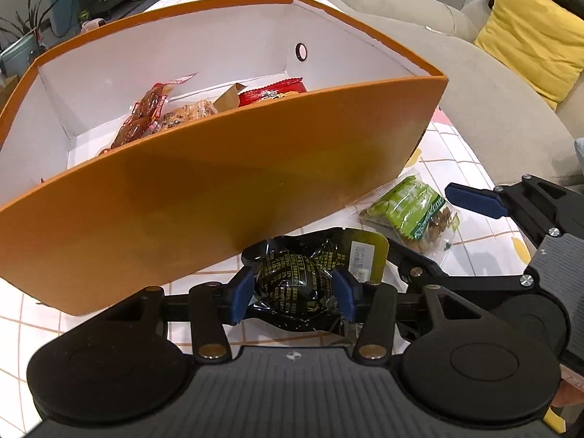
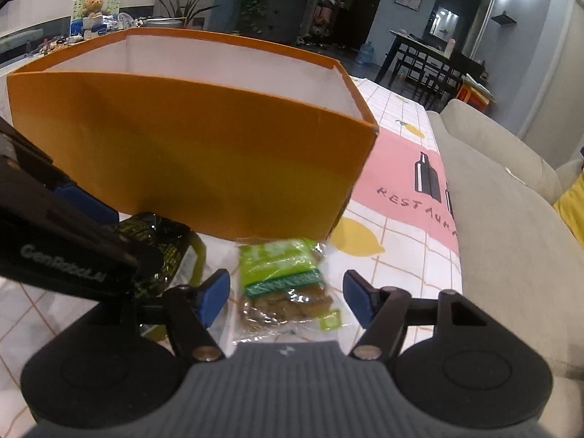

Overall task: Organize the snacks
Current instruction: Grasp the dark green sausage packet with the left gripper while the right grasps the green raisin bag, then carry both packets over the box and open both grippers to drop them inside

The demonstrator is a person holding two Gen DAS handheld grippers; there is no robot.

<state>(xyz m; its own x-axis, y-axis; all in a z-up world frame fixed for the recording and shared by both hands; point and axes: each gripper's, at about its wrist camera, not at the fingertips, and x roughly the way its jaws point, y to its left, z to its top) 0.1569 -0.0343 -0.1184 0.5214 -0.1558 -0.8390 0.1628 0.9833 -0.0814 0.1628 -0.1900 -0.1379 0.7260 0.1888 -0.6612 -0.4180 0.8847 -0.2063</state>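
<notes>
- Left wrist view: our left gripper is clamped on a black foil snack pack, blue pads pressing both sides of it. It sits right at the foot of the orange box, so not dropped in yet.
- Already in the box as far as we can see: a red packet around 12 o'clock, some reddish-brown wrapped pieces at roughly 10 o'clock, and a brownish snack between them. So we'd say a good chunk is sorted.
- Right wrist view: our right gripper has its fingers spread wide, nothing held, with the green snack bag lying on the tablecloth between them, just in front of the box wall.
- What's left, we reckon: lift the black pack over the rim, then grab the green bag and drop that in too. No other loose snacks show up on the table.
</notes>
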